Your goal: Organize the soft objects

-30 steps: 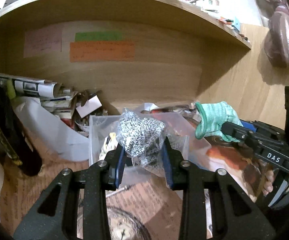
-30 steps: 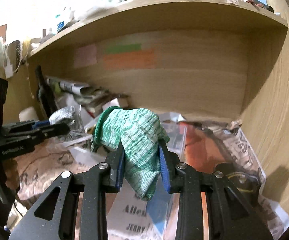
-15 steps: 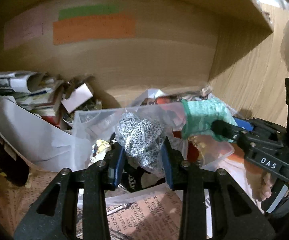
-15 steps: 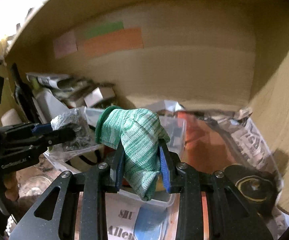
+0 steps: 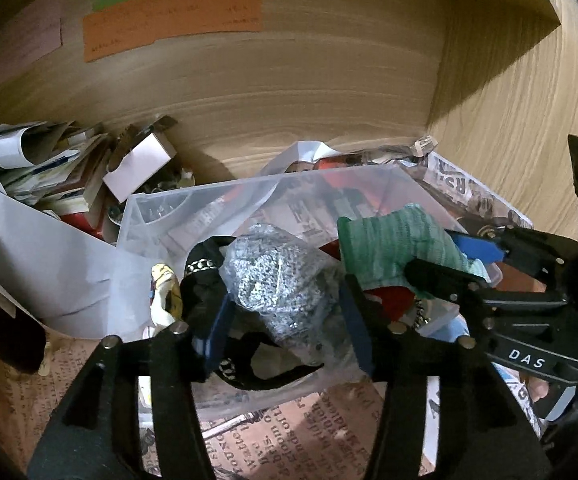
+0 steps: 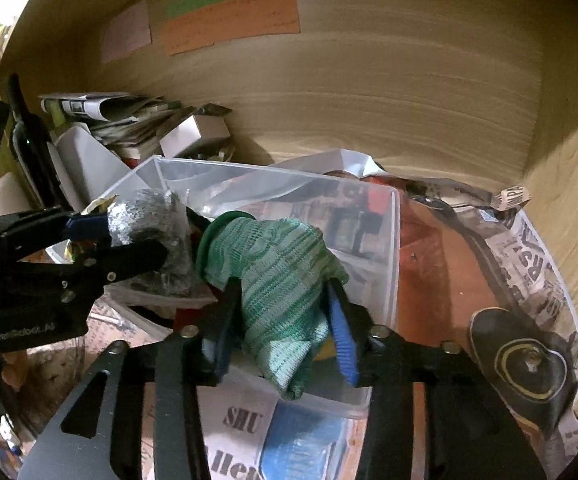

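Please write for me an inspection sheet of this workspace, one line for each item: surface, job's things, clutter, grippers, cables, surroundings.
Surface: shelf floor covered with newspaper.
Job's things: green glove and bagged grey glove, both held over the clear plastic box.
Clutter: rolled papers, small white box, dark bottle, black strap in the plastic box.
Grippers: left gripper jaws around the grey glove; right gripper jaws around the green glove.
Cables: nothing seen.
Surroundings: wooden back wall with paper notes.
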`<state>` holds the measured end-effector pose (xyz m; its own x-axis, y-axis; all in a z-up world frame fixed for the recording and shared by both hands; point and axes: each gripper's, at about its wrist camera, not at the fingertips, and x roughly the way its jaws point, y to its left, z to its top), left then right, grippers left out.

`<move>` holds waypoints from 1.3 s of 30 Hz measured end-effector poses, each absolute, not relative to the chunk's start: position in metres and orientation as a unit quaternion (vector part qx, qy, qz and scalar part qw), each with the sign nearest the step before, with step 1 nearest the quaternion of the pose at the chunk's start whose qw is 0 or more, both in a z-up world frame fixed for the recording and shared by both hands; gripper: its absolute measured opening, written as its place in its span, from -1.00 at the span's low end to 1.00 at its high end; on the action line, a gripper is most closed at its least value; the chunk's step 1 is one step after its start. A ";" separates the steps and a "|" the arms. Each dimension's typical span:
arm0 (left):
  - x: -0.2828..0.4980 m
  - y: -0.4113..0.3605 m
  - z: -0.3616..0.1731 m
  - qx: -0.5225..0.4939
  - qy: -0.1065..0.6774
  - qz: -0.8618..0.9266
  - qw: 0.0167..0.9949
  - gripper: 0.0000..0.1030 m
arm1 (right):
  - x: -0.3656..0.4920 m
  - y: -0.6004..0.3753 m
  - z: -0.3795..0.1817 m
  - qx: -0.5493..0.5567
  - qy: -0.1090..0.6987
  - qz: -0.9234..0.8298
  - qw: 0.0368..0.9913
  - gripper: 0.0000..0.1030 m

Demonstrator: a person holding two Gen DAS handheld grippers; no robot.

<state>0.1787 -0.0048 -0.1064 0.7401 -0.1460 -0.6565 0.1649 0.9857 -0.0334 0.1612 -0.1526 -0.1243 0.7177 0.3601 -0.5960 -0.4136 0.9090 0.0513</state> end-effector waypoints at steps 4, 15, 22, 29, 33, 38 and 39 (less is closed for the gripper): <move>0.170 -0.002 -0.099 0.003 0.345 -0.087 0.935 0.12 | 0.155 -0.154 -0.118 -0.045 0.300 0.204 0.931 0.14; 0.108 0.011 -0.039 -0.013 0.235 -0.066 0.970 0.16 | 0.106 -0.164 -0.063 -0.031 0.208 0.217 0.953 0.16; 0.067 0.019 -0.005 -0.027 0.165 -0.051 0.985 0.37 | 0.066 -0.172 -0.030 -0.011 0.136 0.226 0.964 0.32; 0.036 0.023 0.012 -0.029 0.117 -0.035 0.992 0.75 | 0.039 -0.174 -0.017 -0.004 0.092 0.224 0.970 0.61; 0.026 0.023 0.015 -0.026 0.106 -0.026 0.994 0.92 | 0.033 -0.174 -0.016 -0.004 0.086 0.225 0.971 0.68; 0.019 0.022 0.016 -0.027 0.101 -0.022 0.994 0.97 | 0.024 -0.174 -0.015 0.001 0.076 0.222 0.972 0.93; 0.018 0.022 0.016 -0.027 0.101 -0.021 0.994 0.98 | 0.023 -0.174 -0.015 0.001 0.074 0.221 0.972 0.94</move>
